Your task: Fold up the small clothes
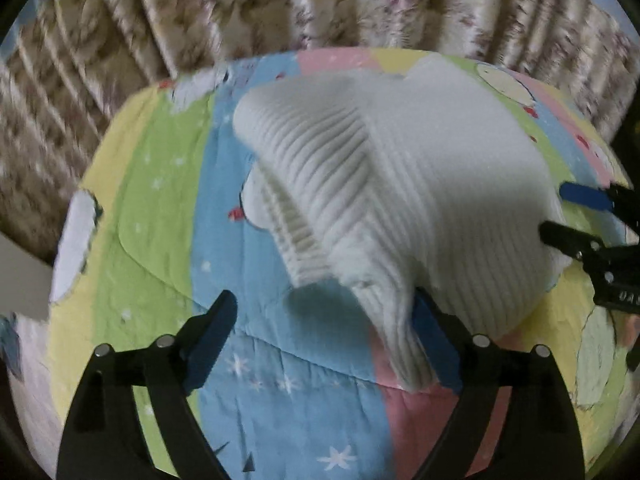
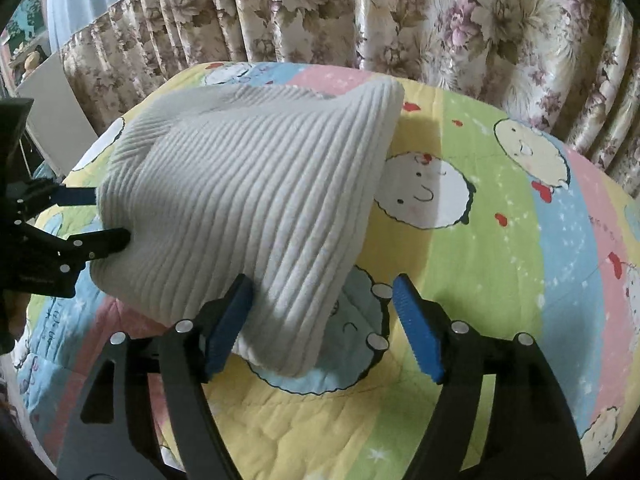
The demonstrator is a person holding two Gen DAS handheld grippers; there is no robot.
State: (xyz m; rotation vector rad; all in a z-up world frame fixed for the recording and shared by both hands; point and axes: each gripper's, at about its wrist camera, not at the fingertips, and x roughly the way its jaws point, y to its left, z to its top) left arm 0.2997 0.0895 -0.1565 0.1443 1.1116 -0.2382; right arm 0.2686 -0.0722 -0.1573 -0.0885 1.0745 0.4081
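A white ribbed knit garment (image 1: 400, 184) lies bunched and puffed up on the colourful quilt (image 1: 160, 216). In the left wrist view, my left gripper (image 1: 324, 340) is open wide, and the garment's lower end hangs against its right finger (image 1: 434, 344). My right gripper (image 1: 554, 212) enters from the right with its fingers at the garment's edge. In the right wrist view, the garment (image 2: 248, 192) rests against the left finger (image 2: 228, 328) of my open right gripper (image 2: 322, 328). My left gripper (image 2: 112, 218) touches the garment's left side there.
The quilt (image 2: 500, 280) with cartoon faces and pastel stripes covers the whole surface. Flowered curtains (image 2: 400, 12) hang close behind its far edge. A white panel (image 2: 56, 100) stands at the far left.
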